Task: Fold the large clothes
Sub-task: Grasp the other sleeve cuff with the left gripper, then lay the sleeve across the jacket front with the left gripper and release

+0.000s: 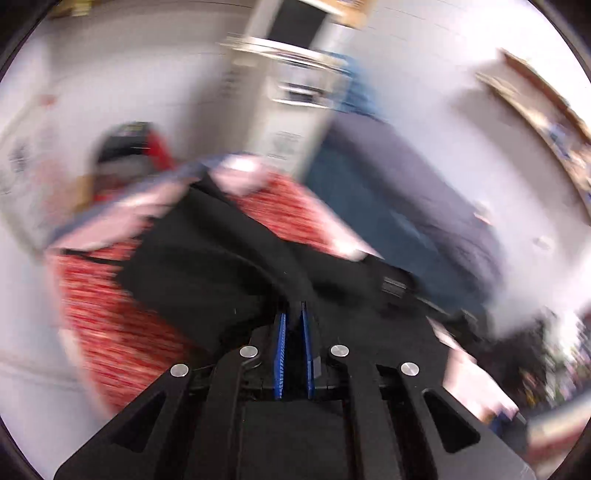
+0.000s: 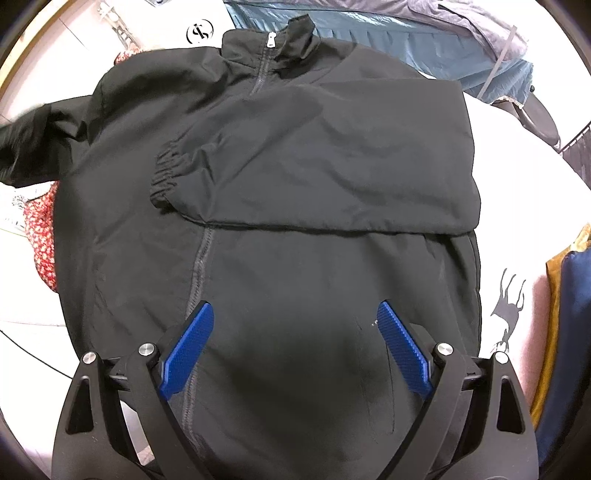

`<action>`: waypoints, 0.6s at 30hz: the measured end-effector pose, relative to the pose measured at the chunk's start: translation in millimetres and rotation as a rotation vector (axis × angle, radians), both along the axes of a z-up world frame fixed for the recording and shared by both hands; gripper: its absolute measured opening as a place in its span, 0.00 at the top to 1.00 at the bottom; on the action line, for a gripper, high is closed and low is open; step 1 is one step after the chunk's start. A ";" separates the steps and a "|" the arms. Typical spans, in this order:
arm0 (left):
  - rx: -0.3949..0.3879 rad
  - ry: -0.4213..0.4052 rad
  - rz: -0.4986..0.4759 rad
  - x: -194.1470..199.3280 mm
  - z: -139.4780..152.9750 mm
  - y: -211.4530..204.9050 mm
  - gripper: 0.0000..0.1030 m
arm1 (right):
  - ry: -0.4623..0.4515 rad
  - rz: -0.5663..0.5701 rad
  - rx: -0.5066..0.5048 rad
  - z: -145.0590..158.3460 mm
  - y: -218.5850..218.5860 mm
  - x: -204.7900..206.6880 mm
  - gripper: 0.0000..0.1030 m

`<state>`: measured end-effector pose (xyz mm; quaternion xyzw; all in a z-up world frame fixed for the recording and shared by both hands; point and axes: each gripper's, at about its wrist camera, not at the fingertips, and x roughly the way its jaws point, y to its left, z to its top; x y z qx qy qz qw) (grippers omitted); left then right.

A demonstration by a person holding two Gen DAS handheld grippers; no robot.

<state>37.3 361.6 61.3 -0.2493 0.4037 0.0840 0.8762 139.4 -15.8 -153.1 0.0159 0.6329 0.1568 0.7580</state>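
A black zip jacket (image 2: 280, 206) lies front up on a white surface, collar at the far side. Its right sleeve (image 2: 325, 166) is folded across the chest, elastic cuff (image 2: 166, 177) near the zip. My right gripper (image 2: 295, 314) is open and empty, hovering over the jacket's lower front, blue pads (image 2: 190, 347) spread wide. In the blurred left wrist view, my left gripper (image 1: 294, 314) is shut on black jacket fabric (image 1: 221, 251) and holds it lifted. The left sleeve (image 2: 29, 144) trails off to the left.
A red patterned cloth (image 2: 42, 229) lies under the jacket's left side; it also shows in the left wrist view (image 1: 107, 314). Teal and grey garments (image 2: 406, 33) lie beyond the collar. A dark blue and mustard item (image 2: 569, 332) sits at the right edge.
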 end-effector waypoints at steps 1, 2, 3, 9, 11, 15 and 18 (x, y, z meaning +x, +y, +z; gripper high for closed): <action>-0.030 -0.009 -0.065 7.9 -1.7 -28.0 0.92 | -0.001 -0.008 0.014 2.3 -2.3 1.9 0.14; -0.050 -0.007 -0.107 13.8 -6.9 -48.6 0.92 | 0.000 -0.027 0.037 4.8 -6.9 4.7 0.14; -0.066 0.006 -0.149 16.5 -14.0 -71.6 0.92 | 0.002 -0.048 0.056 6.1 -12.1 7.2 0.14; -0.201 0.266 -0.284 66.2 -119.5 -163.4 0.60 | 0.044 -0.168 0.117 0.6 -50.0 16.4 0.14; -0.241 0.304 -0.297 72.5 -146.5 -174.0 0.39 | 0.071 -0.202 0.135 -4.7 -61.0 16.5 0.14; -0.142 0.311 -0.283 64.7 -163.3 -180.0 0.14 | 0.129 -0.260 0.176 -19.1 -76.3 16.0 0.14; -0.054 0.305 -0.243 55.4 -162.6 -152.6 0.14 | 0.158 -0.270 0.205 -28.7 -72.6 18.6 0.14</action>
